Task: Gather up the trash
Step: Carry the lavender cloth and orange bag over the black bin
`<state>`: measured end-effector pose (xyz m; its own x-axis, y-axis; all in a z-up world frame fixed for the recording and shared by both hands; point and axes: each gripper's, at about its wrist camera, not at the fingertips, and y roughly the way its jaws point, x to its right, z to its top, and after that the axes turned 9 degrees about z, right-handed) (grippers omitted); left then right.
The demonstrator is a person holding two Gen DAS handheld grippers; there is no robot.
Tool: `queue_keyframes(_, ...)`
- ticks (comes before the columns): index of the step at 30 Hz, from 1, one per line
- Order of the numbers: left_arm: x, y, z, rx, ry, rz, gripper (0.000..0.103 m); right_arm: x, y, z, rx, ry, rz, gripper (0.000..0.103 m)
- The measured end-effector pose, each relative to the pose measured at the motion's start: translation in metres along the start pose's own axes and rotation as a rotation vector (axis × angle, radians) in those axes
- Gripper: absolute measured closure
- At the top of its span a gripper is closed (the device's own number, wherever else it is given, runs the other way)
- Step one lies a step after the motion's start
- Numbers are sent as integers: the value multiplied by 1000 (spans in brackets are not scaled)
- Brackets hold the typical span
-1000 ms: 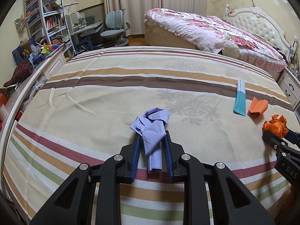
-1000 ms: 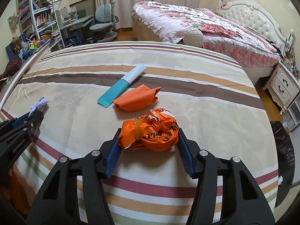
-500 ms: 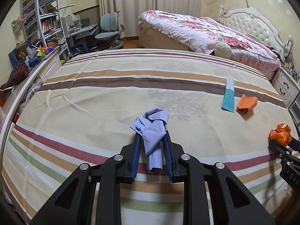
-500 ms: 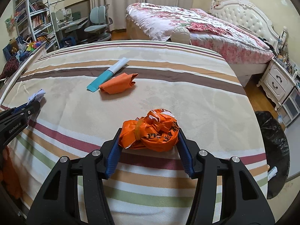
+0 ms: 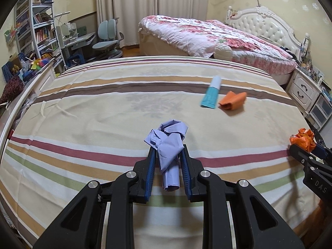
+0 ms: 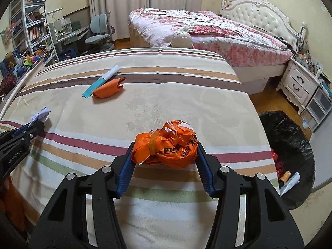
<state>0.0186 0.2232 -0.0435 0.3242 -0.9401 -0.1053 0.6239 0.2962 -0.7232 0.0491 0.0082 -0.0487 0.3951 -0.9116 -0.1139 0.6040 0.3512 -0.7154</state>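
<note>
Nearest in the left wrist view, the left gripper (image 5: 167,155) has its two blue-padded jaws drawn close together and clamped on one crumpled wad of pale lavender-blue paper (image 5: 169,143), whose rolled tail hangs down between the jaws while the crushed head sticks out past the tips. In the right wrist view the right gripper (image 6: 165,148) stands about half spread, its two blue pads pressing on either side of one scrunched orange plastic bag (image 6: 166,145) with dark printing and a bit of white showing at the top. Both held pieces hang above the striped bedspread (image 6: 166,87) of the near bed.

To the right of that bed, on the floor, stands one bin lined with a black bag (image 6: 290,145); inside it a few pieces can be made out: something red, a small amber-coloured item and a white tube.

Farther out on the bedspread two pieces of trash lie loose, touching or nearly so: one teal-and-white flat tube or wrapper (image 6: 101,81) and one crumpled orange paper (image 6: 108,88) just beside it.

Beyond the near bed stands a second bed with a pink floral quilt (image 6: 207,27) and a white tufted headboard, with one pale round ball-like object (image 6: 181,39) at its near edge. One white nightstand (image 6: 298,87) sits at the right; at the far left are one bookshelf (image 6: 27,27), one desk and one grey-blue chair (image 6: 99,35) before closed curtains.
</note>
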Motion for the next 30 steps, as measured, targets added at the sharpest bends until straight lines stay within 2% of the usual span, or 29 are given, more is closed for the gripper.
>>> queue_keyframes(15, 85, -31, -1, 72, 115, -119, 78, 64, -42, -13, 79, 114, -59, 49)
queue_keyframes(30, 203, -60, 6, 135, 256, -261, 78, 164, -78, -26, 147, 267, -204, 49)
